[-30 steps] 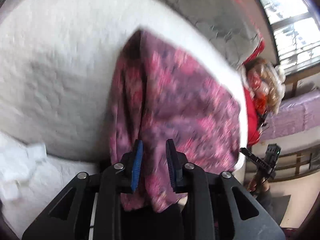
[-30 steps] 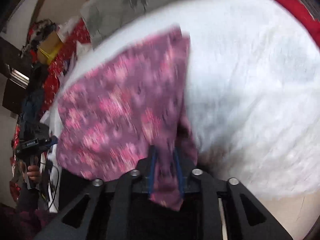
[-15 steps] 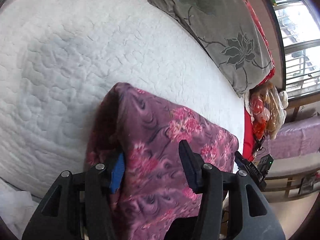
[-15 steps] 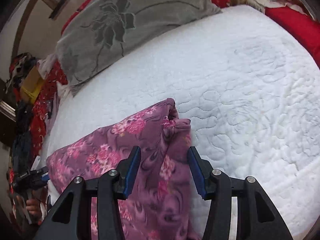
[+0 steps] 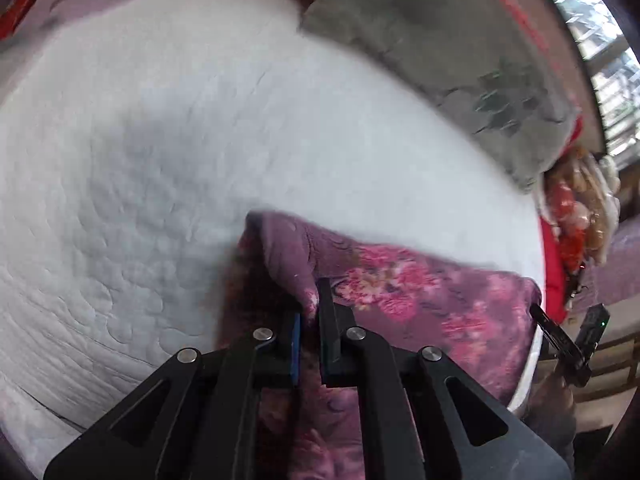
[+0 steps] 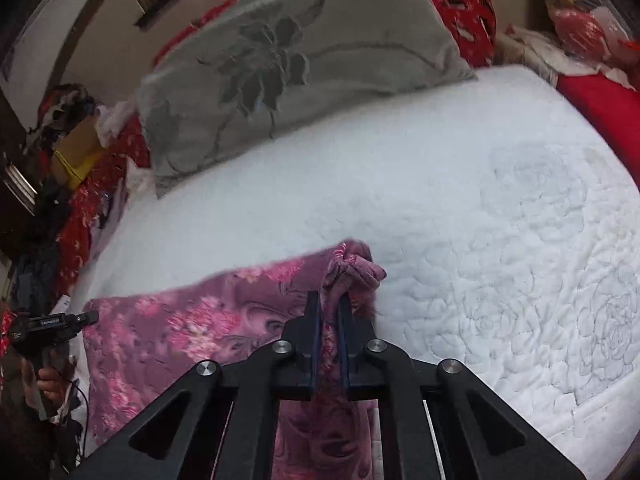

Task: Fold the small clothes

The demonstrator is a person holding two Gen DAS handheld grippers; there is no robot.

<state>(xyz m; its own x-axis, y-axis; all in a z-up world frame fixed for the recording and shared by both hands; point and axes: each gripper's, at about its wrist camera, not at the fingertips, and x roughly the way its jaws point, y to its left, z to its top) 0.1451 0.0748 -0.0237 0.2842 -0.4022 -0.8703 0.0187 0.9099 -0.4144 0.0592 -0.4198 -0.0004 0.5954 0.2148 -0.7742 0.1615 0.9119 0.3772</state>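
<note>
Two hand-held grippers pinch the same purple floral garment [image 5: 420, 296] at the near edge of the bed. The left hand-held gripper [image 5: 310, 320] has its jaws nearly together, clenched on a bunched corner of the cloth; one blue pad shows on the inner face of the left finger [image 5: 295, 344], and fabric fills the narrow gap between them. In the right wrist view the right hand-held gripper [image 6: 329, 320] is likewise clamped on the opposite corner of the garment [image 6: 200, 332], with a rumpled knot of cloth rising just above its fingertips.

Between the two grips the garment lies stretched along the near edge of the white quilted mattress [image 6: 500, 220], its pink flower print facing up, and part of it hangs down over that edge below the grippers. The left wrist view is blurred, so fine folds there cannot be made out.

At the far edge of the mattress [image 5: 160, 140] rests a grey pillow with a dark flower pattern [image 6: 280, 52], touching the quilted surface. Red patterned bedding [image 6: 460, 0] shows behind the pillow and along the bed's far corners. From the right wrist view, the left gripper's body [image 6: 48, 328] and the hand holding it are visible beyond the garment's far end.
</note>
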